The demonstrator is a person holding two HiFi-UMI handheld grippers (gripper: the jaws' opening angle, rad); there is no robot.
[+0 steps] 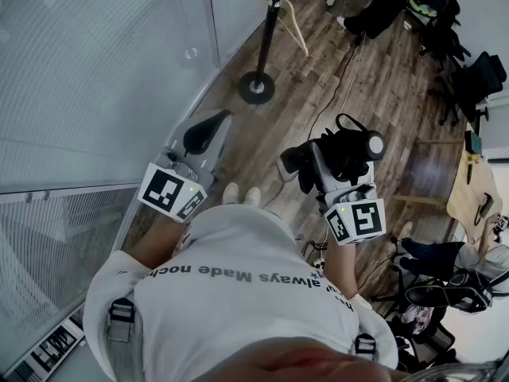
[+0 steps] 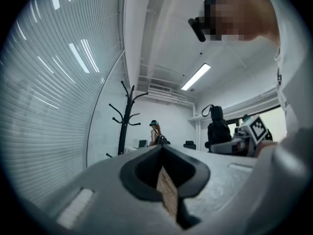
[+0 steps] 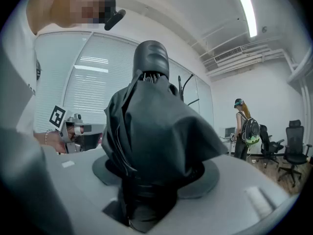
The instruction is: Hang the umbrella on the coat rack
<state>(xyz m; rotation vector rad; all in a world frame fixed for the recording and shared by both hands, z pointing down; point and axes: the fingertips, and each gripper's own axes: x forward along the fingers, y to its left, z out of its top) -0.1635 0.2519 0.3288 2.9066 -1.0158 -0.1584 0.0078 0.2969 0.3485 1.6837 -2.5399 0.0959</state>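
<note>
A folded black umbrella (image 1: 343, 151) is clamped in my right gripper (image 1: 320, 165), its strap loop sticking up at the far end. In the right gripper view the umbrella (image 3: 151, 131) fills the space between the jaws, and its rounded end rises ahead. My left gripper (image 1: 207, 132) is held level beside it with nothing in it, and its dark pads (image 2: 146, 177) are closed to a thin slit. The black coat rack (image 1: 267, 30) stands ahead on a round base (image 1: 256, 87). In the left gripper view the coat rack (image 2: 126, 117) shows bare curved hooks.
A glass wall with blinds (image 1: 95, 78) runs along the left. A black cable (image 1: 334, 94) trails over the wood floor. Office chairs (image 1: 477, 78) and a wooden table (image 1: 469, 189) stand at the right. A person with a backpack (image 3: 244, 131) stands far off.
</note>
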